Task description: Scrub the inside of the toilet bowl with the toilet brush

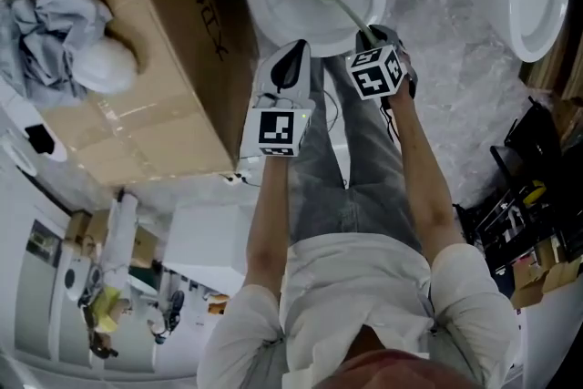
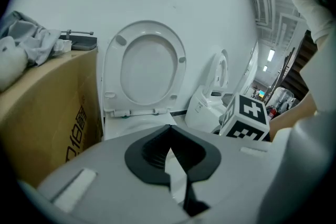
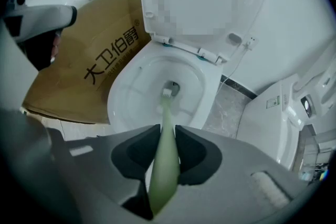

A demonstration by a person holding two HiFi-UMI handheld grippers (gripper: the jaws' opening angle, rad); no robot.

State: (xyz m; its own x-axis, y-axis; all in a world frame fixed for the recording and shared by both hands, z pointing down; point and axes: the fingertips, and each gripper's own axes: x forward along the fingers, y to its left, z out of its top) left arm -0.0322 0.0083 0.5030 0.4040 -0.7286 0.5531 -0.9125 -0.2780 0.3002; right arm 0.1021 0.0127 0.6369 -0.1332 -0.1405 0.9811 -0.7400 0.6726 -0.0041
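The pale green toilet brush (image 3: 163, 176) is gripped by its handle between the closed jaws of the right hand-held gripper (image 3: 168, 136); it reaches forward and down into the white toilet bowl (image 3: 128, 97), bristle head at the drain opening; the left hand-held gripper (image 2: 170, 134), just to the left, has its jaws together on nothing; ahead of both stands the raised seat (image 2: 147, 68); a cardboard box (image 3: 89, 71) is to their left.
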